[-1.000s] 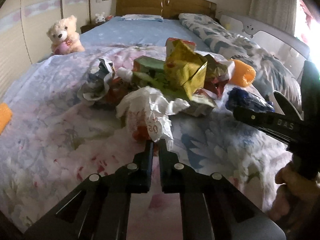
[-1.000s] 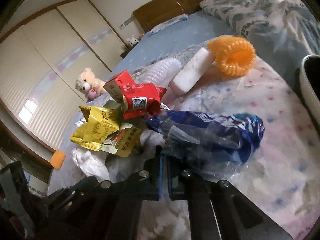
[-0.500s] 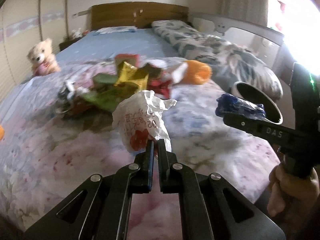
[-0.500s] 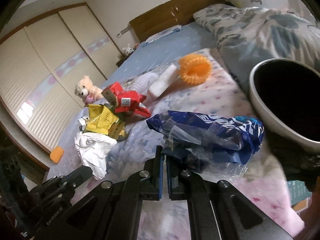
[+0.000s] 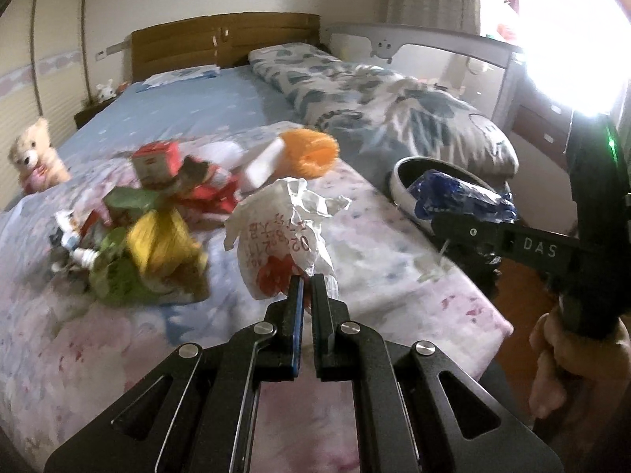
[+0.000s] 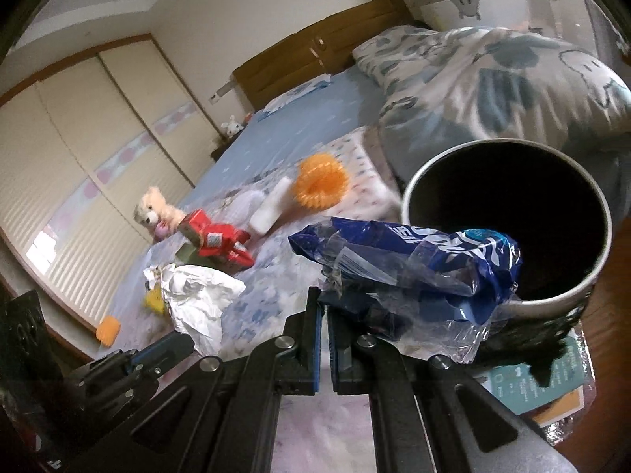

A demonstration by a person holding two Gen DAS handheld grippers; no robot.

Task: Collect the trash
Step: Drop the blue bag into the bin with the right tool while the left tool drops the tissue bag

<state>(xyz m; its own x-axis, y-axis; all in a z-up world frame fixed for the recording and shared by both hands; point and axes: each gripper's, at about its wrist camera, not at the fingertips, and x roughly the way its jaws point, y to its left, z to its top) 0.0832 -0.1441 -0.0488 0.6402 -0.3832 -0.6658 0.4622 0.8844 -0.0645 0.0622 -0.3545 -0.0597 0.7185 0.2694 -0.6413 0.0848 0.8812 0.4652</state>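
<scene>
Collection looks barely under way, judging by the litter left on the bed (image 5: 394, 260). Both tools are clenched on trash and lifted clear of the bedding: the left gripper (image 5: 307, 285) pinches a crumpled white plastic bag (image 5: 284, 236) by its lower end, its long axis upright with the torn mouth pointing up. The right gripper (image 6: 324, 307) clamps a blue plastic wrapper (image 6: 410, 256), whose long axis runs sideways, its far end reaching over the rim of the round trash bin (image 6: 512, 307) beside the bed's right edge. A pile of wrappers (image 5: 150, 236) and a red carton (image 6: 217, 242) remain mid-bed.
</scene>
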